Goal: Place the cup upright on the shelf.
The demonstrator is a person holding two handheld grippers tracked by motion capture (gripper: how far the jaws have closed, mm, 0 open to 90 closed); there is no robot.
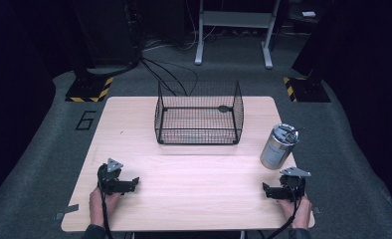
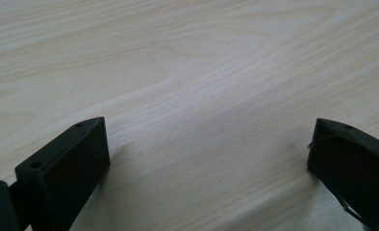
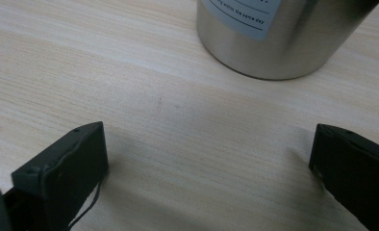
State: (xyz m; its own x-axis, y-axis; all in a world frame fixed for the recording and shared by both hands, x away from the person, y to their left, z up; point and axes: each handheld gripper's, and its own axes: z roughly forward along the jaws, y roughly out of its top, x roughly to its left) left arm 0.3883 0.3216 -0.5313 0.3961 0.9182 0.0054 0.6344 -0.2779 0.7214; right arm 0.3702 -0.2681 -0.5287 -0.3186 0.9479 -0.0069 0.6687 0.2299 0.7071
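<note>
High view: light wood table (image 1: 194,174). Black wire basket (image 1: 199,113) stands at the far centre, open top. Steel canister (image 1: 278,147) stands upright at the right side of the table, nearer than the basket and well apart from it; some dark hardware sits on its top, too small to make out.
Left hand-held gripper (image 1: 133,183) rests on the table at the near left, jaws pointing right toward the table centre, a hand (image 1: 100,204) behind it, grey three-cornered plate on top. Right hand-held gripper (image 1: 266,191) rests at the near right, jaws pointing left, held by the other hand (image 1: 296,211). The canister is just beyond it on the far side, near but not touching.

Left gripper view: left hand-held gripper (image 2: 207,144) is spread wide, both black jaws low over bare wood, nothing between them.

Right gripper view: right hand-held gripper (image 3: 207,149) is also spread wide, holding nothing. The canister (image 3: 274,43) stands ahead of the jaws, a bit right of centre, with a clear strip of table between; its base sits flat on the wood and a white label with small print is on its side.
</note>
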